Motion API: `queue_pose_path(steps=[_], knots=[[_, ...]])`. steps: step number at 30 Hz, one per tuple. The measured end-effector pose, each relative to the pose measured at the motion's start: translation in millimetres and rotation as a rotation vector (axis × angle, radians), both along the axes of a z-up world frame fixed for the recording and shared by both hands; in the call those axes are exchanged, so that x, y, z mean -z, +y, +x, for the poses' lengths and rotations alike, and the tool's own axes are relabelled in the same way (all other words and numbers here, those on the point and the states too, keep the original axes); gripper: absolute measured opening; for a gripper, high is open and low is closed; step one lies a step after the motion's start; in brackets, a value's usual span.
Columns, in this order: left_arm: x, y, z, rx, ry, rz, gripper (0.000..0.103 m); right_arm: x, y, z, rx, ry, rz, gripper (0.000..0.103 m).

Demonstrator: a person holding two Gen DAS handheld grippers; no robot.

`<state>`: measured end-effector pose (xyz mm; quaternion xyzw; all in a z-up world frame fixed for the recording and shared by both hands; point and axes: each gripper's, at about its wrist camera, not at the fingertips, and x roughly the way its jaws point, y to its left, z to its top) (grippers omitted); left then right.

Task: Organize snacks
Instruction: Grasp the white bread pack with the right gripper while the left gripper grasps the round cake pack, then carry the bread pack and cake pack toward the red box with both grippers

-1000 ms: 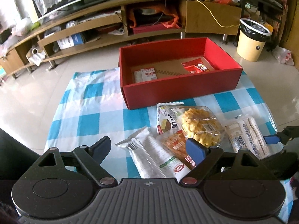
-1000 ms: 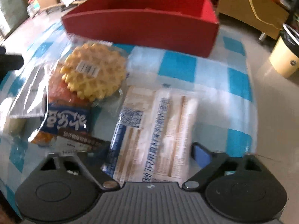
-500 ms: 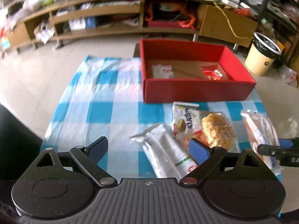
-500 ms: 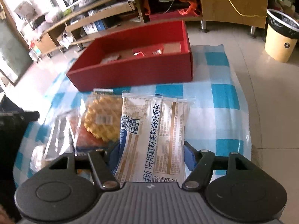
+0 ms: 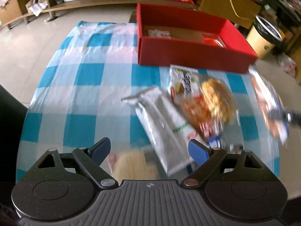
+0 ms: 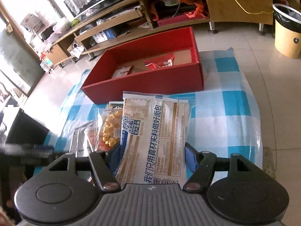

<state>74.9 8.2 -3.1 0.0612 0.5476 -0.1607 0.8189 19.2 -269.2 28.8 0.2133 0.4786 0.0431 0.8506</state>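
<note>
While the blue-and-white checked cloth (image 5: 90, 75) fills the table from edge to edge, the red box (image 6: 150, 82) sits at its far side, open on top, and you can see a white packet (image 6: 123, 71) and a red packet (image 6: 161, 61) already lying on its cardboard floor. Just in front of the box, the loose snacks are heaped together: a long silvery wrapper (image 5: 163, 120), a waffle bag (image 5: 218, 99) leaning on a white-and-red packet (image 5: 183, 83), all touching or overlapping. Over on the right side, the right gripper (image 6: 152, 155) has the white bread packet (image 6: 156, 131) pinched between its blue pads, gripped at the near end, and the packet is up off the cloth, its far edge pointing towards the box. And the left gripper (image 5: 150, 150) hangs above the near end of the silvery wrapper, jaws spread wide, nothing between the pads. A pale, blurred snack (image 5: 135, 164) lies just below it.
</note>
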Motion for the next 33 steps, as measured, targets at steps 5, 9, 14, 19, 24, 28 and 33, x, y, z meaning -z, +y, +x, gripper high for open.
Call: queue_pose_path(steps=[5,9,14,19,24,28,33], knots=[[14.5,10.2,0.5,-0.064,0.050,0.038,0.096,-1.7,1.2,0.9,0.003,0.000,0.015,0.064],[21.5,13.7,-5.4,-0.071,0.091,0.007,0.097,-3.6,5.9,0.3,-0.015,-0.011,0.020,0.064],[37.3,-3.0,-13.8,-0.013,0.115,0.085,0.094,-3.8,4.8,0.2,-0.014,-0.010,0.033,0.064],[48.7,-3.1,-15.5,-0.003,0.149,0.148,0.072,-5.3,4.4,-0.5,-0.014,-0.018,0.032,0.064],[40.0,8.8,-20.4,-0.027,0.146,0.109,0.069,-4.9,4.8,0.8,-0.017,-0.018,0.030,0.064],[34.4,19.8,-25.2,-0.061,0.147,0.088,0.069,-6.3,9.3,1.5,-0.032,-0.022,0.027,0.064],[21.8,33.8,-24.0,-0.120,0.132,0.042,0.069,-8.4,10.7,1.4,-0.036,-0.031,0.028,0.064]])
